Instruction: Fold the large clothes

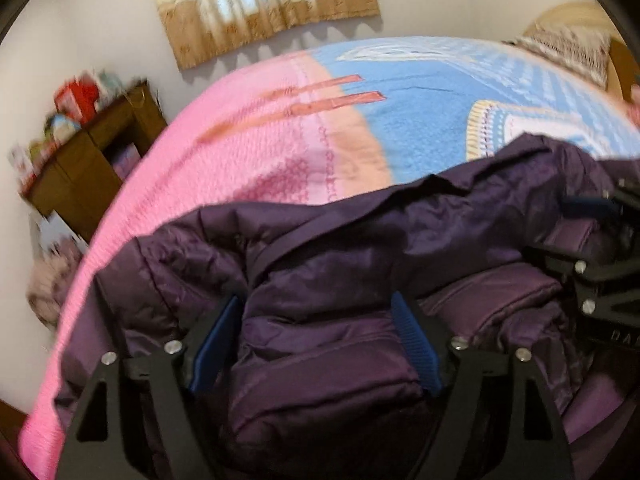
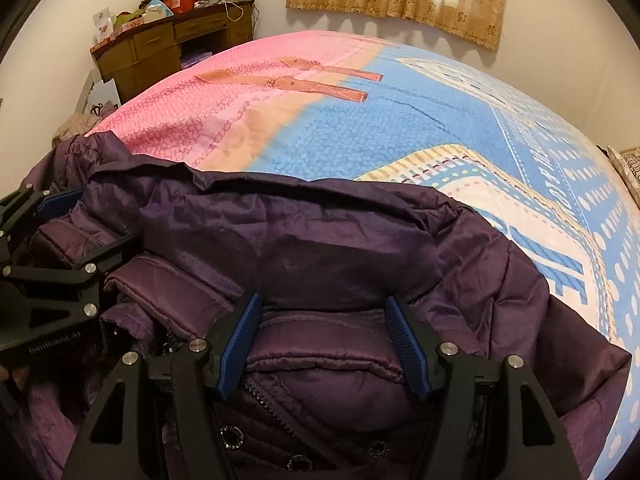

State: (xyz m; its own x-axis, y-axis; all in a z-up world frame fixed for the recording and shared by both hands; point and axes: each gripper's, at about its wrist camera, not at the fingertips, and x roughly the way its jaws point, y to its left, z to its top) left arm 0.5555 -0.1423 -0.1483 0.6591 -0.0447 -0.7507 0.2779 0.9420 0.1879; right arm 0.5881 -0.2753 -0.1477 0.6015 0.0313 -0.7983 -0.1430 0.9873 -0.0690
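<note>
Both of your hand-held grippers, left hand-held gripper (image 1: 316, 344) and right hand-held gripper (image 2: 324, 344), stand apart, straddling the bunched dark purple quilted jacket (image 2: 304, 240) on the pink-and-blue bed (image 2: 360, 128), apparently positioned to pinch a fold.

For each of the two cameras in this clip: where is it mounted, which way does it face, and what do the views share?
Left wrist: on the left gripper, facing over the dark purple puffer jacket toward the curtained window; the right gripper shows at the right edge.
Right wrist: on the right gripper, facing likewise; the left gripper shows at the left edge.
Shared: jacket, pink-and-blue bedspread, brown wooden desk, window.
</note>
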